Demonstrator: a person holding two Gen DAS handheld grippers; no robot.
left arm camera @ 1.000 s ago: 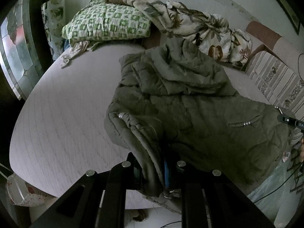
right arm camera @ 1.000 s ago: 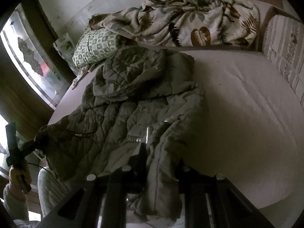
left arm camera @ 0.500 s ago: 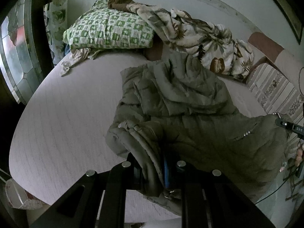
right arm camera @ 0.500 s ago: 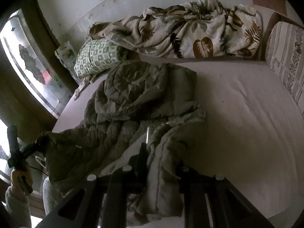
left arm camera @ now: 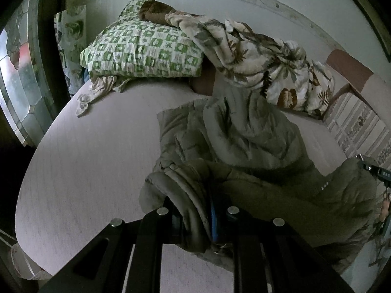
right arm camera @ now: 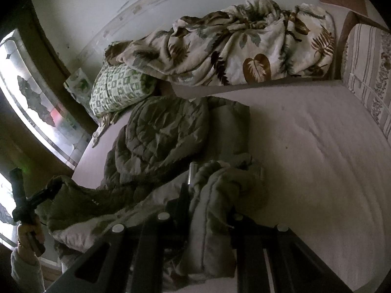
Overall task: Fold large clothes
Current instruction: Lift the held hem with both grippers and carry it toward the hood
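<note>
An olive quilted jacket (left arm camera: 246,131) lies on the pale mattress (left arm camera: 97,161), its hood end toward the pillows at twelve o'clock and its lower hem lifted off the bed at six o'clock. The raised hem sags in a slack band between the two tongs, with the pale lining showing underneath in the right wrist view.

The left gripper (left arm camera: 200,222) is clenched on one corner of the hem; thick quilted fabric bunches between its jaws and spills over them. In the right wrist view this same gripper (right arm camera: 52,186) appears at nine o'clock, pinching the jacket's edge, with the person's hand (right arm camera: 28,229) and a light sleeve (right arm camera: 25,271) below it.

The right gripper (right arm camera: 210,210) is clamped on the other hem corner, a fat fold of jacket (right arm camera: 161,139) hanging over its jaws. In the left wrist view it (left arm camera: 374,169) shows at three o'clock, gripping the fabric's far edge.

Beyond the jacket, at eleven o'clock, rests a green-and-white checked pillow (left arm camera: 144,51). A leaf-print blanket (left arm camera: 268,58) lies crumpled from twelve to two o'clock along the wall. A striped cushion (right arm camera: 369,73) stands at two o'clock in the right wrist view, and a window (right arm camera: 36,107) is at nine o'clock.
</note>
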